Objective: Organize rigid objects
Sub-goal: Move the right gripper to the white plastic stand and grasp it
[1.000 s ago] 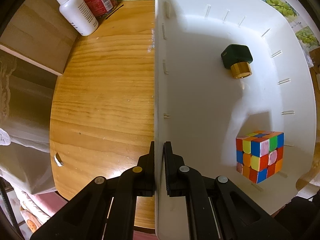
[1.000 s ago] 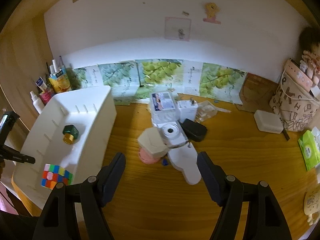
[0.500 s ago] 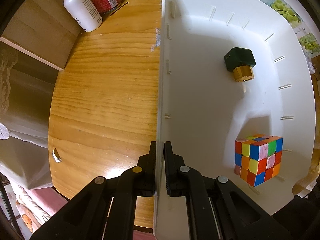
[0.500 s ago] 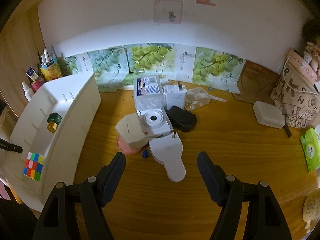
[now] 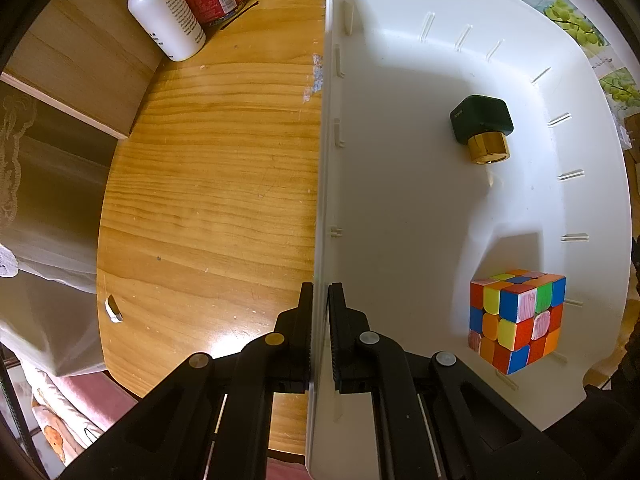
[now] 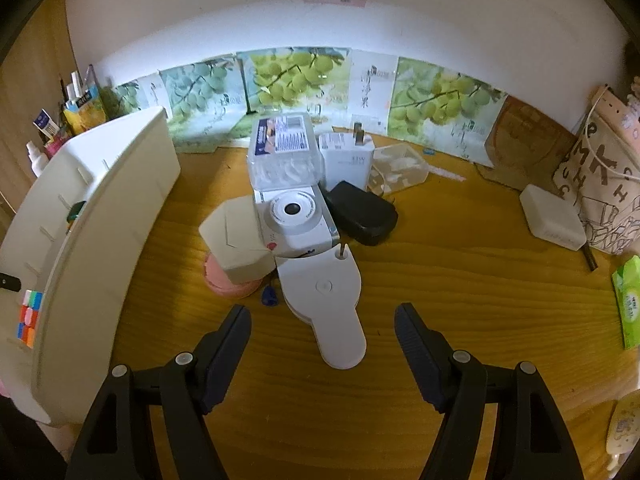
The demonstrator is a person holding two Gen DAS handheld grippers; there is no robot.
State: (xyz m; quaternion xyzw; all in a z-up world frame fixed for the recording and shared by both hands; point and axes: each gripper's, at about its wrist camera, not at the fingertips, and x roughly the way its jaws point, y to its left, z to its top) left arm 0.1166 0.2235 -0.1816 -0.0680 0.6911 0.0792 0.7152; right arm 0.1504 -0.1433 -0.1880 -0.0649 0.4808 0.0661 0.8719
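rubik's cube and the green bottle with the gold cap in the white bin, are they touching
Apart. The left wrist view shows the rubik's cube near the white bin's lower corner and the green bottle farther up, with bare bin floor between them.

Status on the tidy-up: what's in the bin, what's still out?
Done: a colour cube and a green bottle with a gold cap lie in the white bin.
In hand: the left gripper is shut on the bin's wall; the right gripper is open over the white paddle-shaped piece.
Left: the pile on the table, including a white camera and a black case.
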